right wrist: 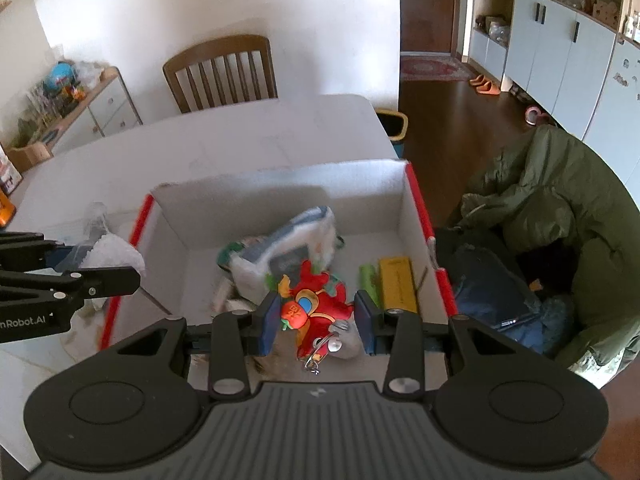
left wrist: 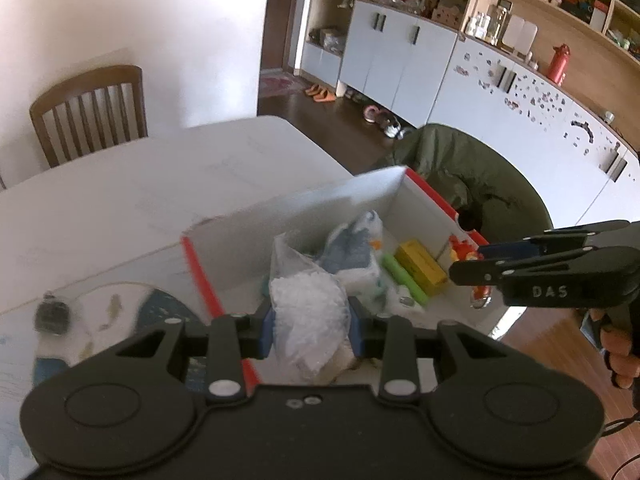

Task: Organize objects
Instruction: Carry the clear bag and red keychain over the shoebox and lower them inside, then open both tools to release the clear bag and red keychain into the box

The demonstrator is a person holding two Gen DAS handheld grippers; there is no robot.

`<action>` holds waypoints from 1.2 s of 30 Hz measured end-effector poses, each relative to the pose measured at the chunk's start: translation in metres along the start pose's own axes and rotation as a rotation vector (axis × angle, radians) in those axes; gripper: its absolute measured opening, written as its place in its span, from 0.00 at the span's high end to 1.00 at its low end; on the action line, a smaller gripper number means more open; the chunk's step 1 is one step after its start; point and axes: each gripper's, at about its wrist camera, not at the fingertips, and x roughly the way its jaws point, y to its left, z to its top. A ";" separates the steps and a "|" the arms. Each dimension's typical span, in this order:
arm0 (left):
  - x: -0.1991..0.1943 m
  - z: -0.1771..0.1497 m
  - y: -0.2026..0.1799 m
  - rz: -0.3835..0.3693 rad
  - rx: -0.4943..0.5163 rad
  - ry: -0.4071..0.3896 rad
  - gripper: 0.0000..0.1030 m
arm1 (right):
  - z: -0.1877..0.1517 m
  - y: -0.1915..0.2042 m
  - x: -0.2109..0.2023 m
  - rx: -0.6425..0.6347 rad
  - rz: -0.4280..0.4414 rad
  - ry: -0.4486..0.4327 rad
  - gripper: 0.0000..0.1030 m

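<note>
Tabletop box holds red plush toy, packets.

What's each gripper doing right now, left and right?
Left gripper: shut on clear plastic bag of white bits.
Right gripper: open around red plush toy, apparently not clamped.

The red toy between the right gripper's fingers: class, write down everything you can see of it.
The red toy is a soft, plush-looking figure, bright red with orange, yellow and blue patches. A metal key ring hangs from its lower end. It sits between the blue pads of the right gripper, over the near part of the open box. Whether the pads press it cannot be told. Behind it in the box lie a blue-and-white packet, a green tube and a yellow carton.
</note>
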 end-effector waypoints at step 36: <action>0.106 -0.013 -0.029 -0.048 -0.059 0.248 0.67 | -0.022 -0.018 0.081 -0.149 0.030 0.186 0.62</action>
